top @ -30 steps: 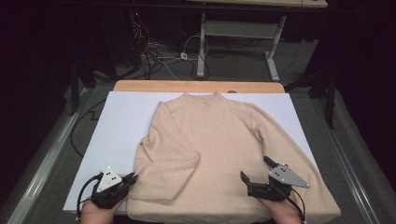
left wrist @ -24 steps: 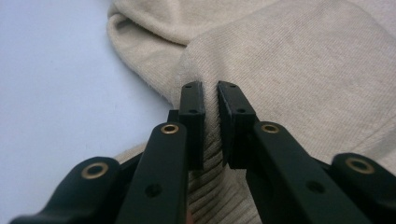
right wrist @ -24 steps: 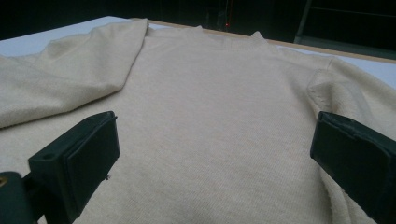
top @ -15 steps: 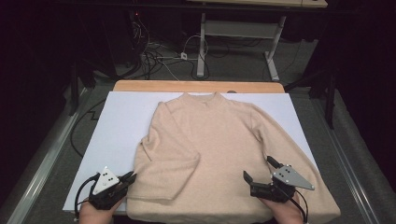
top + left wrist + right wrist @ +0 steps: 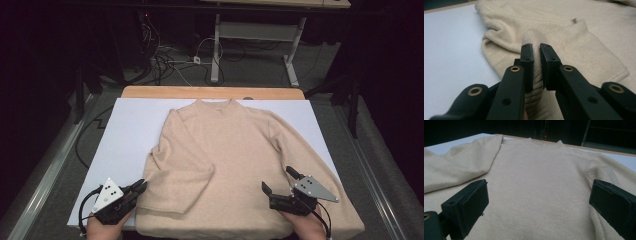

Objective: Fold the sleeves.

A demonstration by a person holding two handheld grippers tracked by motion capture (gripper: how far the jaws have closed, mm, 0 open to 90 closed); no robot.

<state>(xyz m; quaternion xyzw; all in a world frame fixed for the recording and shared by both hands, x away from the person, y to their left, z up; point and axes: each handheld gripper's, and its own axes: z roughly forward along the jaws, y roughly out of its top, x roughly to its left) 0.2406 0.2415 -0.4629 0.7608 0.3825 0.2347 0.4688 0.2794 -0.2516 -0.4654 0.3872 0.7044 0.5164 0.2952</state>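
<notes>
A beige knit sweater (image 5: 230, 150) lies flat on a white board (image 5: 125, 130), collar at the far side, its left sleeve folded in over the body. At the near left edge of the sweater my left gripper (image 5: 141, 186) is shut on a raised fold of ribbed fabric. The left gripper view shows the gripper (image 5: 536, 50) with that fold squeezed between its pads and the sweater (image 5: 579, 47) spread beyond. My right gripper (image 5: 278, 179) stands open low over the sweater's near right part. In the right gripper view its jaws (image 5: 537, 195) are wide apart above the sweater (image 5: 536, 165), with nothing between them.
A wooden table edge (image 5: 210, 92) shows beyond the board. Cables (image 5: 170, 62) and a metal stand (image 5: 290, 70) are on the dark floor behind. Grey rails (image 5: 45, 175) run along both sides of the board. Bare white board lies left of the sweater.
</notes>
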